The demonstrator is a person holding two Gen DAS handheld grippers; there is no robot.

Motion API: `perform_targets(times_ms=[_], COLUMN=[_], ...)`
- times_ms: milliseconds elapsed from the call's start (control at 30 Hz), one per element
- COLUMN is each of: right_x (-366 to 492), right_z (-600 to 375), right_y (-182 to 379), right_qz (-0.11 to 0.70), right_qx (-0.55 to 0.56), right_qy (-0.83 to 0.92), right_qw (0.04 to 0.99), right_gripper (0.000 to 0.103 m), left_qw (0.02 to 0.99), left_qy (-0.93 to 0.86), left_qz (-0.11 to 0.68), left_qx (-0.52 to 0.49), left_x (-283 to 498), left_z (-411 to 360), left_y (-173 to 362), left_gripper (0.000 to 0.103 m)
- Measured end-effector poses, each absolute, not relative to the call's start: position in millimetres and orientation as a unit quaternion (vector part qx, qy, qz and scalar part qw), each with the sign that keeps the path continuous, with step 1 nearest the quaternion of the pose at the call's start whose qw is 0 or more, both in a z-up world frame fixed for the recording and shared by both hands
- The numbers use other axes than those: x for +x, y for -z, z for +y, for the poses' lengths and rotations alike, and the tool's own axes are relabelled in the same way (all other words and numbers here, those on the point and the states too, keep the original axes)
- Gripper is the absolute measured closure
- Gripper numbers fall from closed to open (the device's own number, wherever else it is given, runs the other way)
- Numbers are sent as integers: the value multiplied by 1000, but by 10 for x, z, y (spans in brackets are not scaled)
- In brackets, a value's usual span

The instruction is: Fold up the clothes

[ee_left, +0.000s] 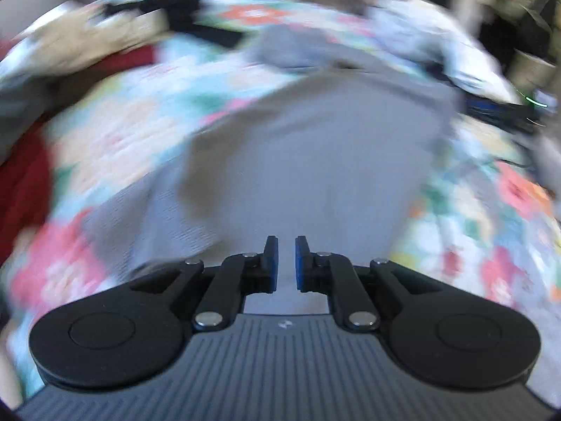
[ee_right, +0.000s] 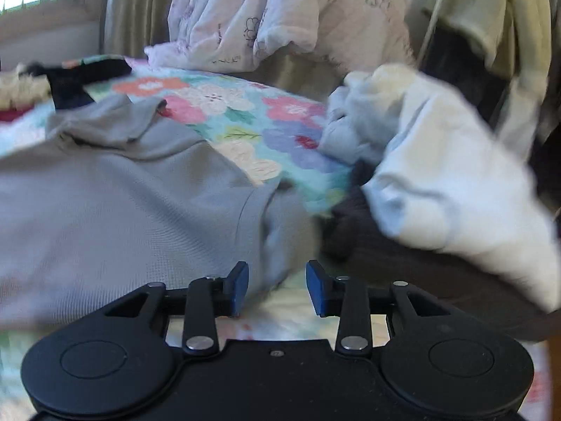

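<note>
The grey shirt [ee_right: 115,210] lies spread on the floral bedspread [ee_right: 245,119], collar end toward the far side; its sleeve [ee_right: 284,231] reaches toward the right gripper [ee_right: 277,289]. That gripper's jaws stand moderately apart with the sleeve's edge just ahead of them; nothing is clamped. In the left wrist view, which is blurred, the left gripper [ee_left: 286,263] sits over the shirt's body [ee_left: 315,161] with its jaws nearly closed, a narrow gap between the blue pads [ee_left: 273,259]; whether cloth is pinched cannot be told. A white garment [ee_right: 438,182] is heaped to the right of the shirt, a dark cloth [ee_right: 403,266] beneath it. A pale quilt [ee_right: 280,17] is piled beyond the bedspread.
</note>
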State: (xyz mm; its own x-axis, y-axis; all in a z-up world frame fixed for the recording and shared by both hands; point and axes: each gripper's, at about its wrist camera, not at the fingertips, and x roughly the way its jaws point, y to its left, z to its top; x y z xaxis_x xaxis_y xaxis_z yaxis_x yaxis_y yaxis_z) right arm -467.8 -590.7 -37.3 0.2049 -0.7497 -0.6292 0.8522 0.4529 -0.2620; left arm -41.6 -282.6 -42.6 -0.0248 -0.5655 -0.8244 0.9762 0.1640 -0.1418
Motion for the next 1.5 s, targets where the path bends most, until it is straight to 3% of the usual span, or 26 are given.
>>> perform_targets(times_ms=[133, 200, 333, 500, 533, 633, 667, 700, 733, 1000, 1200, 1500], right_x=[-4434, -4149, -3310, -2328, -2219, -1980, -1916, -1852, -1790, -1331, -916, -672], right_z=[-5482, -5272, -4897, -4458, -4421, -4312, -4311, -4309, -4326, -4374, -4296, -4492], right_y=[55, 17, 220, 594, 642, 735, 753, 770, 795, 863, 881, 927], right_qz=[337, 326, 307, 346, 350, 355, 358, 360, 360, 362, 340, 292], right_qx=[75, 98, 203, 209, 209, 212, 213, 214, 219, 249, 216, 327], right_qy=[459, 383, 198, 92, 84, 67, 68, 69, 68, 55, 83, 4], right_qw=[818, 859, 908, 910, 909, 908, 907, 905, 904, 896, 911, 899], right_gripper=[59, 58, 53, 53, 53, 53, 53, 53, 53, 54, 54, 63], left_qw=[680, 672, 663, 662, 658, 648, 643, 641, 644, 707, 746, 764], left_qy=[548, 562, 581, 603, 598, 567, 572, 578, 576, 511, 455, 468], left_qz=[367, 358, 323, 279, 277, 305, 315, 328, 345, 421, 418, 388], left_qx=[321, 324, 345, 347, 365, 408, 399, 384, 368, 248, 251, 217], left_x=[-162, -100, -183, -324, -327, -273, -246, -213, -169, 318, 502, 549], left_z=[-2733, -2686, -2695, -2817, -2879, -3092, -3114, -3122, -3129, -2830, -2834, -2708], left_y=[600, 645, 683, 677, 744, 1035, 1062, 1049, 1022, 816, 866, 651], left_gripper=[87, 74, 64, 39, 39, 43, 57, 83, 90, 95, 97, 94])
